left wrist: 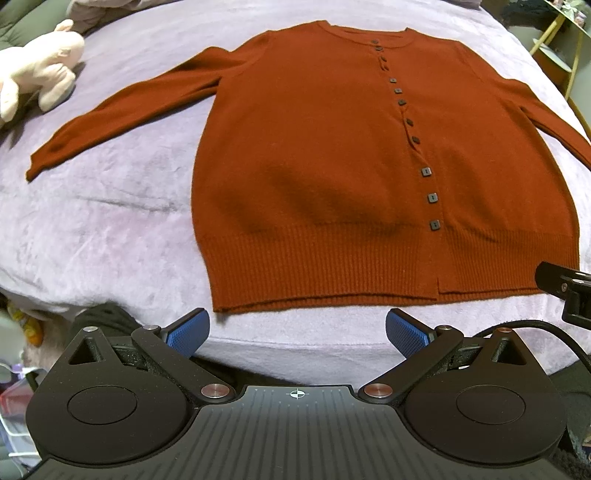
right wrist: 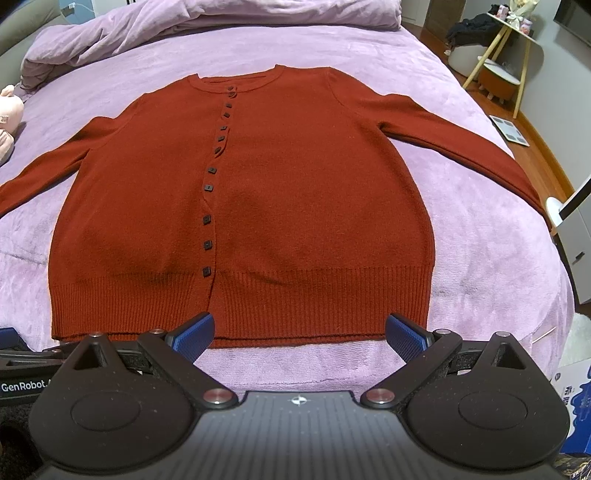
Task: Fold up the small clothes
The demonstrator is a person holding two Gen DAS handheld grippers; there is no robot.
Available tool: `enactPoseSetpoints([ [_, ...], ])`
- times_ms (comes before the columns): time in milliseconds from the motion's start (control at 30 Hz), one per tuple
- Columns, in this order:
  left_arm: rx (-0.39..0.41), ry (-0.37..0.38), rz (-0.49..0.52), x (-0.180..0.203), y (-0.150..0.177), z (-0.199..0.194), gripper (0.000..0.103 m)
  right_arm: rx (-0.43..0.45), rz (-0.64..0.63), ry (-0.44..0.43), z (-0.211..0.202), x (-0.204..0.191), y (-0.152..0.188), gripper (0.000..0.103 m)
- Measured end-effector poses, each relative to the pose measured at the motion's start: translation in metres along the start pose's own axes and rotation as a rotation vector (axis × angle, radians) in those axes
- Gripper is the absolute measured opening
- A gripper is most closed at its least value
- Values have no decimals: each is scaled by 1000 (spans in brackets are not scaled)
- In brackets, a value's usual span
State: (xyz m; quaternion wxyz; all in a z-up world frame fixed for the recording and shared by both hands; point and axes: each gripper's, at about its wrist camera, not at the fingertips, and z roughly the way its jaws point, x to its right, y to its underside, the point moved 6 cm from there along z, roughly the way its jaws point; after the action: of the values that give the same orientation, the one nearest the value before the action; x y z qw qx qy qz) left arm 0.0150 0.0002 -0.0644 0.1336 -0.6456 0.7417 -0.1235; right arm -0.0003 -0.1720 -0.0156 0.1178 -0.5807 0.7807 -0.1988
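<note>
A rust-red buttoned cardigan (left wrist: 314,155) lies flat and face up on a purple bed cover (left wrist: 110,229), sleeves spread out to both sides, collar at the far end. It also shows in the right wrist view (right wrist: 295,206). My left gripper (left wrist: 297,330) is open and empty, just short of the ribbed hem, left of the button line. My right gripper (right wrist: 299,334) is open and empty at the hem's near edge, right of the button line. The right gripper's tip shows at the right edge of the left wrist view (left wrist: 565,286).
A pink plush toy (left wrist: 40,66) lies on the bed at the far left. A bunched purple duvet (right wrist: 184,26) lies at the head of the bed. A stool and a shelf (right wrist: 498,77) stand on the floor at the right, with a white box (right wrist: 576,251) nearer.
</note>
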Motion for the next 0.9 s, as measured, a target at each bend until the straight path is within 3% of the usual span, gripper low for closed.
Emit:
enactPoseSetpoints([
  [900,9,-14,3,-1,-5,-3,103,-5,-3,-2,1,-1,0,99],
])
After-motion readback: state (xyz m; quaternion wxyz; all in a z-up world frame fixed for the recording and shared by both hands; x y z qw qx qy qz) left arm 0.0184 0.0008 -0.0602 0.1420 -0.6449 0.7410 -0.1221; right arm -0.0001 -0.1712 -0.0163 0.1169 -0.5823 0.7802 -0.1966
